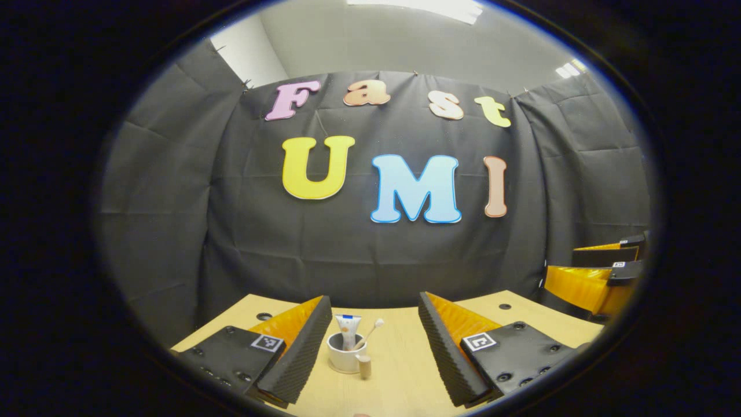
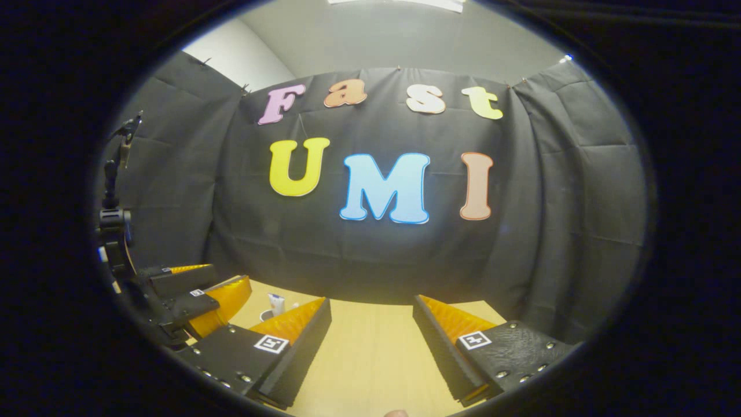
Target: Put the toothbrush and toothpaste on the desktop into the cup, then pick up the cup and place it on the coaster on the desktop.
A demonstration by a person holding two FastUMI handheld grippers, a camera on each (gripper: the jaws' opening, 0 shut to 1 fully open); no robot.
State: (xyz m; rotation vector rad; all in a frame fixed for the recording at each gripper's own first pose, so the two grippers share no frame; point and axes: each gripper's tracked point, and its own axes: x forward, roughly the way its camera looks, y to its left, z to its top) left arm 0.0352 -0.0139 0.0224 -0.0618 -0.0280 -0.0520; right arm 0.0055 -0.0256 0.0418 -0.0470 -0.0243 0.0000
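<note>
Left gripper (image 1: 370, 333) is wide open, jaws spread with the cup (image 1: 345, 353) sitting between them, a little ahead and nearer the left finger, nothing pinched. That white cup stands upright on the worktop (image 1: 399, 370), roughly mid-way across its width and well short of the far edge. Inside it, the toothpaste (image 1: 347, 331) stands up on end, leaning slightly, and the toothbrush (image 1: 370, 333) slants out to the right with its head poking above the rim. Just beside the cup's front right, touching or nearly so, stands a small wooden-looking piece (image 1: 365, 366); whether it is the coaster I cannot tell. Whether anything lies under the cup is also unclear from here.

Over to the right gripper (image 2: 370, 330): also open, fingers parted wide over bare tabletop, holding nothing. In the left gripper view it shows at the far right, off the worktop's right edge (image 1: 602, 272). In the right gripper view the left gripper sits at the left (image 2: 197, 295), and past it the cup (image 2: 267, 315) peeks out with the toothpaste (image 2: 277, 302) rising from it, near the worktop's (image 2: 370, 353) far left part. A stand with a clamp (image 2: 113, 214) rises at that view's left side against the black cloth wall (image 2: 370, 255).
</note>
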